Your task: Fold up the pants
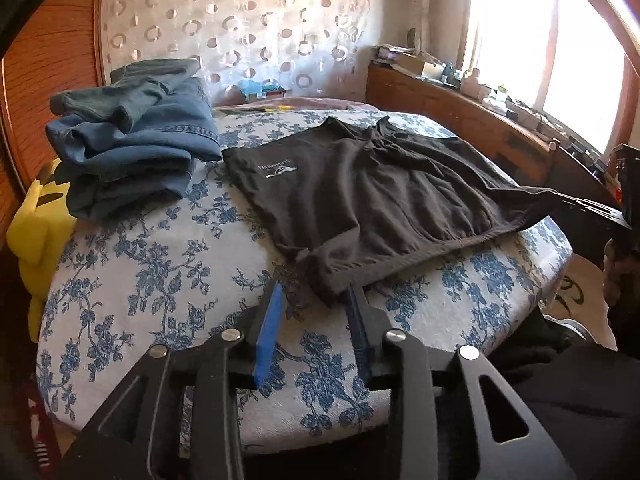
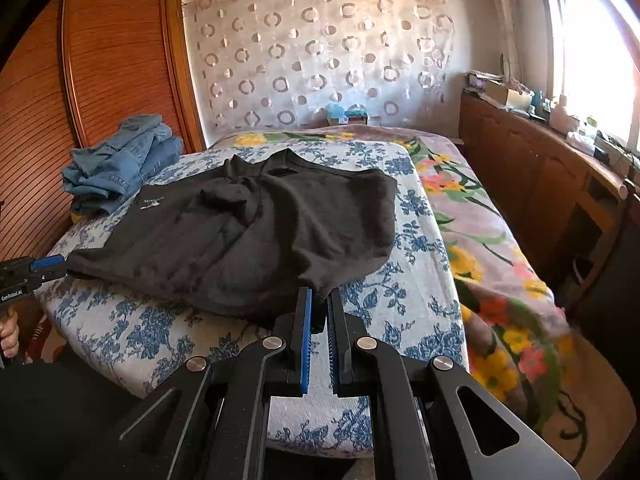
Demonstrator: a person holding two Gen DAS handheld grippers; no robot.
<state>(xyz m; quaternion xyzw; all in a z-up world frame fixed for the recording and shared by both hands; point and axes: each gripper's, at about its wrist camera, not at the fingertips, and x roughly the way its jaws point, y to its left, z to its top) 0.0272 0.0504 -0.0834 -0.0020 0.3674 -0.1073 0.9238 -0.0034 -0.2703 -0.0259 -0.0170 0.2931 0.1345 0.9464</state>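
2 grippers are at work, one in each of my hands, both at the near edge of the black cotton pants (image 1: pixel 384 196) spread flat on the blue-and-white floral padded board (image 1: pixel 160 264). My left gripper (image 1: pixel 316 300) stands partly open: its blue-padded fingers (image 1: pixel 269 328) flank the pants' near-left corner with clear gaps on both sides, so it has hold of nothing. From the right wrist view that same left gripper shows at the far left edge, its tip just beside the pants' hem, with my hand (image 2: pixel 9 336) below it. My right gripper (image 2: pixel 318 304) is pinched nearly closed, and the near-right corner of the pants runs down between its pads (image 2: pixel 306 332), so the cloth is clamped there.

The pants lie wrinkled across the middle of the board, a small white logo (image 1: pixel 276 170) near their left side. 1 stack of folded blue denim jeans (image 1: pixel 136 136) sits on the board's far-left corner, just beside the pants. Beyond the board lies a pink bedspread with yellow and green flowers (image 2: pixel 492 248), and a bright window (image 1: pixel 560 56) fills the right.
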